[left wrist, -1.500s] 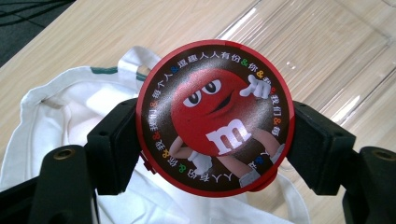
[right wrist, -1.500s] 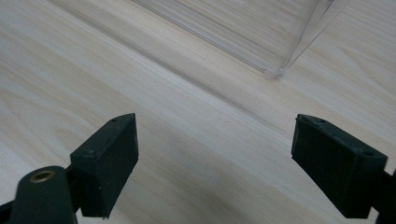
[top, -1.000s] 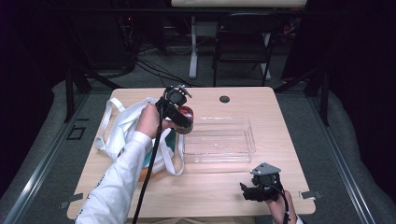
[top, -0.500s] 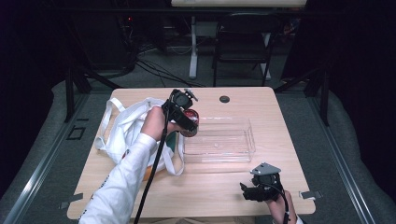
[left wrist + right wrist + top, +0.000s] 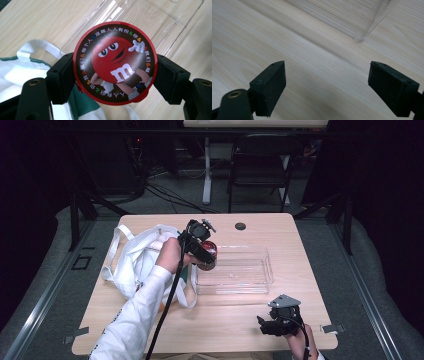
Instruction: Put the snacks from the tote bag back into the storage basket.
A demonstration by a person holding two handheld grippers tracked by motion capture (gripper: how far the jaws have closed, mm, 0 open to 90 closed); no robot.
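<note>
A white "m" is printed on a red candy character on the round tin lid (image 5: pixel 115 62). A ring of small Chinese characters and coloured "&" signs is printed around its rim.

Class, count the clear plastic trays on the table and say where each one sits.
1. The clear tray sits mid-table, right of the white tote bag; more could be hidden inside the bag.
</note>
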